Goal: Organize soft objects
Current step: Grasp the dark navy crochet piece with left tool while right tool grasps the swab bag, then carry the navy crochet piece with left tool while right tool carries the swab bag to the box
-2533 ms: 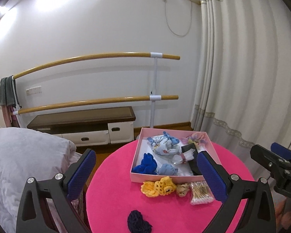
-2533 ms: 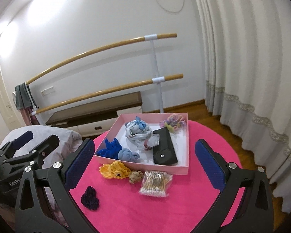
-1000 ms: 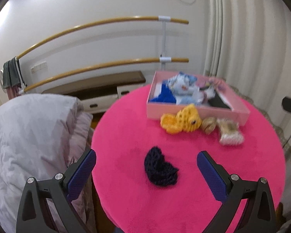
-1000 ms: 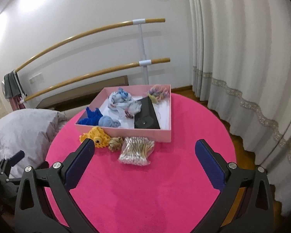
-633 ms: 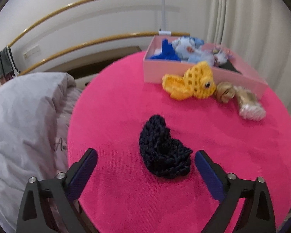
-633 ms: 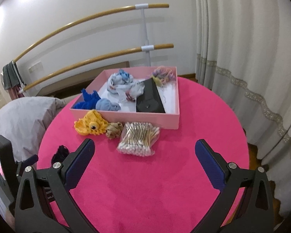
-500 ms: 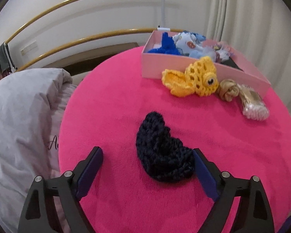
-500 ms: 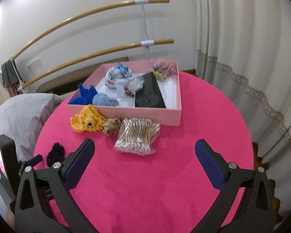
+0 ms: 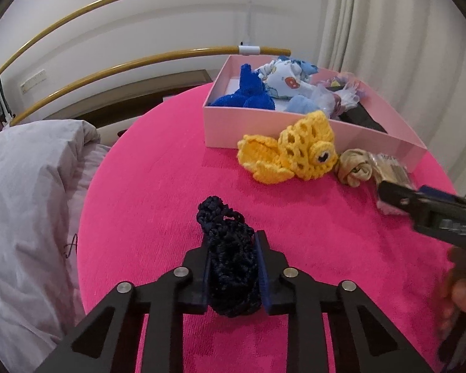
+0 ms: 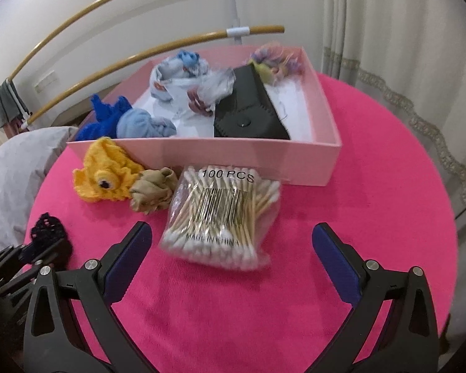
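Left tool (image 9: 232, 267) pinching lumpy navy crochet piece (image 9: 230, 261), right tool (image 10: 231, 258) spread wide, empty, fuzzy pink tablecloth (image 9: 158, 186)

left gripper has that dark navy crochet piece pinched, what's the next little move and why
Probably lift the left gripper straight up a little, then carry toward the pink cardboard box. Its jaws are shut on the dark navy crochet piece, which seems to rest on the pink tablecloth. The yellow crochet fish lies before the box wall, so height first should clear it.
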A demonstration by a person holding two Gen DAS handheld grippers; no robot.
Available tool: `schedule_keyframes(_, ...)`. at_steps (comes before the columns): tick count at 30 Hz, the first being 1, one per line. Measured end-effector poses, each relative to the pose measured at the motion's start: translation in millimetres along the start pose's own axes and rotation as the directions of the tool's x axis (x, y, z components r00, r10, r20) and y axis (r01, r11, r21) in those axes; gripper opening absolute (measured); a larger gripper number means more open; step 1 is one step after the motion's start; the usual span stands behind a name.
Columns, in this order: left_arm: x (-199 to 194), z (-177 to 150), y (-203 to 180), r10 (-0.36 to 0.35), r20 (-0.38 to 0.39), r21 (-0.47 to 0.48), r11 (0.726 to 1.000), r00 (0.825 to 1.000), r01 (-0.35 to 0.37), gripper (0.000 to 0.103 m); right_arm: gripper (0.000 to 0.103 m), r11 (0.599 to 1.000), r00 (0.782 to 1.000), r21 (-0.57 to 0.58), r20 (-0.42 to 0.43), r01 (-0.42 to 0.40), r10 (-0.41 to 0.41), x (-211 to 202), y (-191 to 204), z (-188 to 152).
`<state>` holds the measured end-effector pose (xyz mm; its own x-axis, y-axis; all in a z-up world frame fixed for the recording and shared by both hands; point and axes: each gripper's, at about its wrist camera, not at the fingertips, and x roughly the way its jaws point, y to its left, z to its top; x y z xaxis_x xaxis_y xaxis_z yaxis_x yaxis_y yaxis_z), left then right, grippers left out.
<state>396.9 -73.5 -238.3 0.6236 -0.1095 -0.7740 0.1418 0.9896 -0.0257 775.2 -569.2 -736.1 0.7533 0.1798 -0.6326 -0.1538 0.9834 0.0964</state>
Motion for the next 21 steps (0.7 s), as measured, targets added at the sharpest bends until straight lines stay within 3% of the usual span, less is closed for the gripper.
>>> schedule_keyframes(3, -2, 1, 2, -0.008, 0.004, -0.006, 1.000, 1.000, 0.008, 0.018, 0.090, 1.000, 1.000, -0.012, 0.001, 0.012, -0.012, 7, 2, 1)
schedule_keyframes(6, -6, -1, 4, -0.020, 0.018, -0.018, 1.000, 1.000, 0.020, 0.017, 0.059, 0.999, 0.999, -0.042, 0.011, 0.035, -0.035, 6, 5, 1)
schedule_keyframes(10, -12, -2, 3, -0.034, 0.022, -0.023, 0.999, 0.999, 0.034, 0.017, 0.045, 0.999, 1.000, -0.038, 0.025, -0.006, 0.007, 0, -2, -2)
schedule_keyframes(21, -37, -5, -8, -0.046, 0.052, -0.007, 0.999, 0.998, 0.046, 0.017, 0.041, 0.998, 0.996, -0.012, 0.060, -0.061, 0.062, -33, -13, -15)
